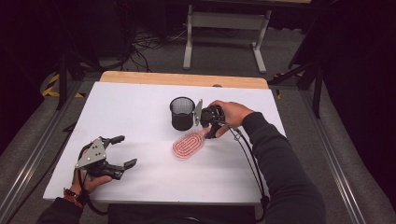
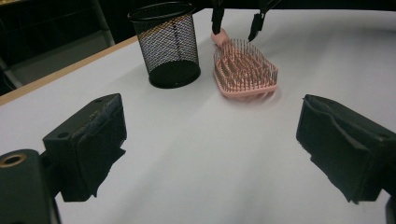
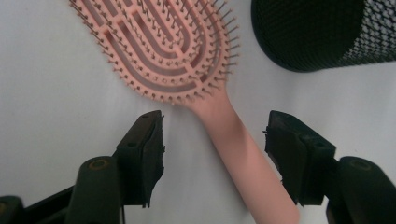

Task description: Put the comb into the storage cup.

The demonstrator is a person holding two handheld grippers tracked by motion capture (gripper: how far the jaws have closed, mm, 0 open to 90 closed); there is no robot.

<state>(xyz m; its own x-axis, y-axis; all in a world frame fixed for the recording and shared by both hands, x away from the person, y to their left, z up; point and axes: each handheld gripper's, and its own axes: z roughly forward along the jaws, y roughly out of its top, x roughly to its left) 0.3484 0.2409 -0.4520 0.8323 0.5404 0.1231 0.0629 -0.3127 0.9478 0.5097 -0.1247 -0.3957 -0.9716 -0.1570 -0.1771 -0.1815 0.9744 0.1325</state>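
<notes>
Pink hairbrush (image 1: 188,145) lying bristles up on a white table (image 1: 140,116), just beside a black mesh cup (image 1: 182,113), right gripper (image 3: 215,154) jaws spread wide either side of its handle, not gripping, left gripper (image 1: 120,151) well apart, jaws wide open, empty.

A pink plastic vented hairbrush (image 1: 187,144) lies flat, bristles up, near the white tabletop's (image 1: 140,116) middle, handle toward the far right. A black wire-mesh cup (image 1: 182,113) stands upright just beside it.
</notes>
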